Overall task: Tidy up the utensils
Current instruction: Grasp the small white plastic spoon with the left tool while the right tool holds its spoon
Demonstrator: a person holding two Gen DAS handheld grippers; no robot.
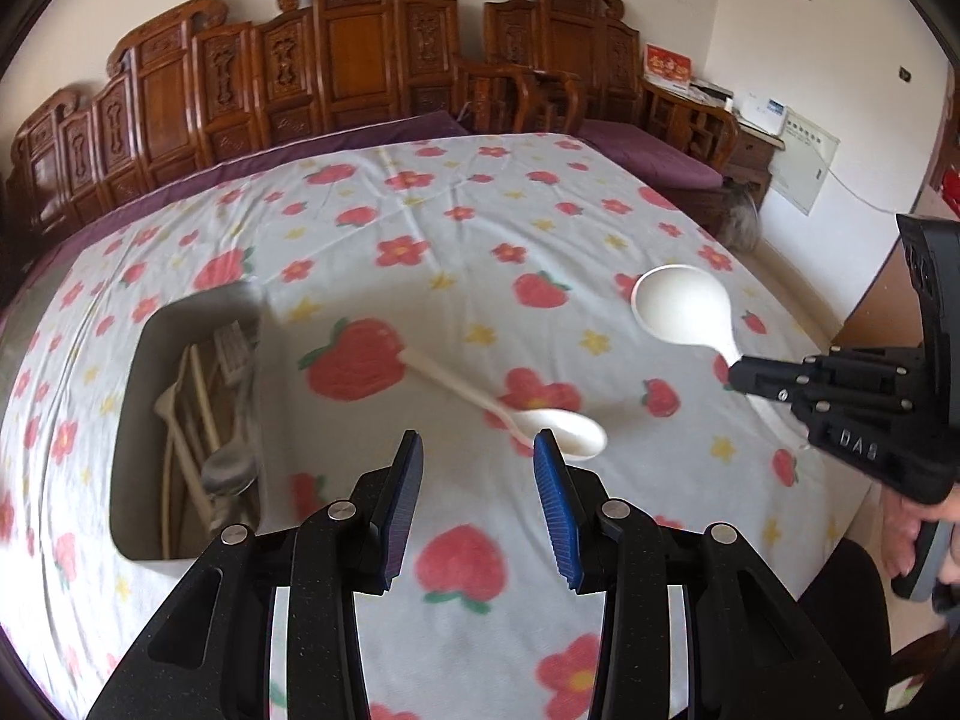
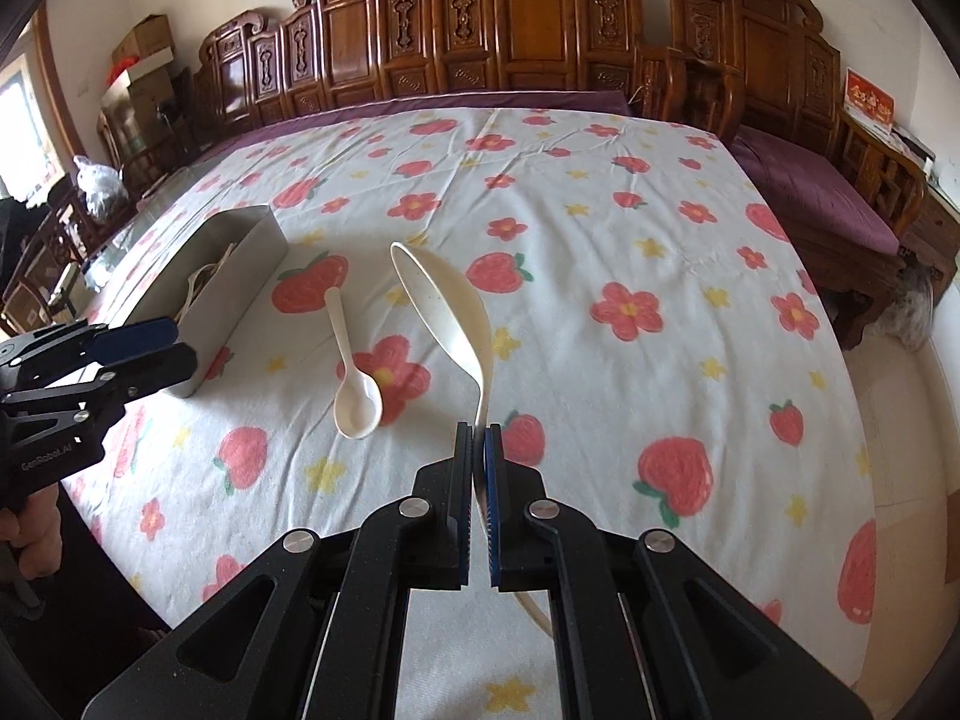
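My right gripper point(image 2: 478, 429) is shut on the handle of a large white ladle point(image 2: 447, 306), lifted above the table with its bowl pointing away. The left wrist view shows that ladle point(image 1: 681, 306) at the right, held by the right gripper point(image 1: 735, 373). A small white spoon point(image 2: 354, 369) lies on the flowered cloth, bowl toward me. My left gripper point(image 1: 477, 441) is open and empty, hovering just short of the spoon's bowl point(image 1: 570, 429). A grey utensil box point(image 1: 180, 420) at the left holds several utensils; the right wrist view has this box point(image 2: 240, 276) behind the left gripper point(image 2: 180, 345).
The table's flowered cloth point(image 2: 600, 240) spreads wide to the right. Carved wooden chairs point(image 2: 480, 30) and a purple-cushioned bench point(image 2: 810, 192) line the far side. A hand point(image 1: 912, 528) grips the right tool's handle at the right edge.
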